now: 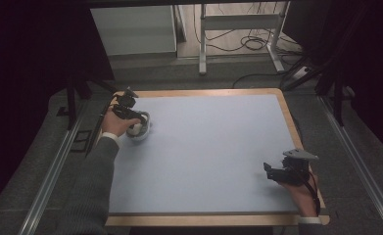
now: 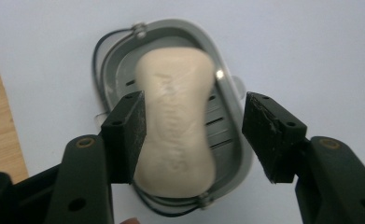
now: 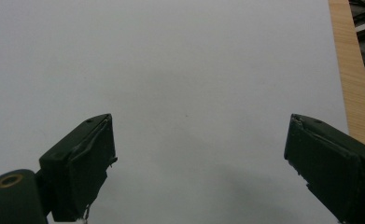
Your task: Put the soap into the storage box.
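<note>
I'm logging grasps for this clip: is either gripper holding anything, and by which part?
Nothing is held. The left gripper is open astride the soap bar in its dish; the right gripper is open.

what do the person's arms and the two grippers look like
Both grippers are black with two blocky, flat-faced jaws and brass-coloured pivot rivets. The right gripper carries a grey three-cornered plate on top and a dark cable trailing over the wrist. The left gripper looks all black. The left arm wears a grey knit sleeve with a white cuff.

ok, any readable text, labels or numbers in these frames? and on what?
Soap bar in the grey soap dish: embossed lettering along its length, too blurred to read.
Blue mat, left gripper, right gripper: no text or numbers visible.
</note>
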{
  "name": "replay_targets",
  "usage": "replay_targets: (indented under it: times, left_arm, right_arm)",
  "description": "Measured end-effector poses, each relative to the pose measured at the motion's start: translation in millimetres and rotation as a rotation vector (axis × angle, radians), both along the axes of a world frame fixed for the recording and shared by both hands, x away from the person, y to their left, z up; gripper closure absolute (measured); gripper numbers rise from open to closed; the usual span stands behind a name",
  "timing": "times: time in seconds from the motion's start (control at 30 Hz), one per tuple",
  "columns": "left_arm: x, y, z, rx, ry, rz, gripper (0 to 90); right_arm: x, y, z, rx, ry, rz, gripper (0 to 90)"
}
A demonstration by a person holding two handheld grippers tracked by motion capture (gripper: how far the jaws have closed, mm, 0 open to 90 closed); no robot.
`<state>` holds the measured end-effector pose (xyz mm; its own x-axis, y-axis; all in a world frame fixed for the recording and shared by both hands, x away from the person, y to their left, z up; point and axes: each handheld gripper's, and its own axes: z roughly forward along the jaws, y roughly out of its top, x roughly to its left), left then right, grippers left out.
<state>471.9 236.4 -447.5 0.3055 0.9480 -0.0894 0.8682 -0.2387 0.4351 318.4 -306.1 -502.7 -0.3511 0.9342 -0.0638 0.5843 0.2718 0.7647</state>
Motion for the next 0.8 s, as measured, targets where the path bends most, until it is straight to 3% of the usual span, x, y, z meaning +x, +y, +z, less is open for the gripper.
replay_targets:
  times: [0.3,0.47,0.8]
  left_arm:
    - [-13.5,-9.7,10.1,-0.028,-0.045,-0.065,33.7]
    - [-31.6,-17.9,17.8,-0.043,-0.083,-0.13,31.3]
    - [-71.4,-49.1,6.0,-0.06,-0.12,-0.285,28.1]
  right_arm:
    - [-0.7,-0.7,0.3,-0.002,-0.002,-0.001,8.5]
    - [-1.0,-0.6,0.7,-0.004,-0.007,-0.003,8.5]
    - [-1.9,0.3,1.4,-0.006,-0.016,0.002,8.6]
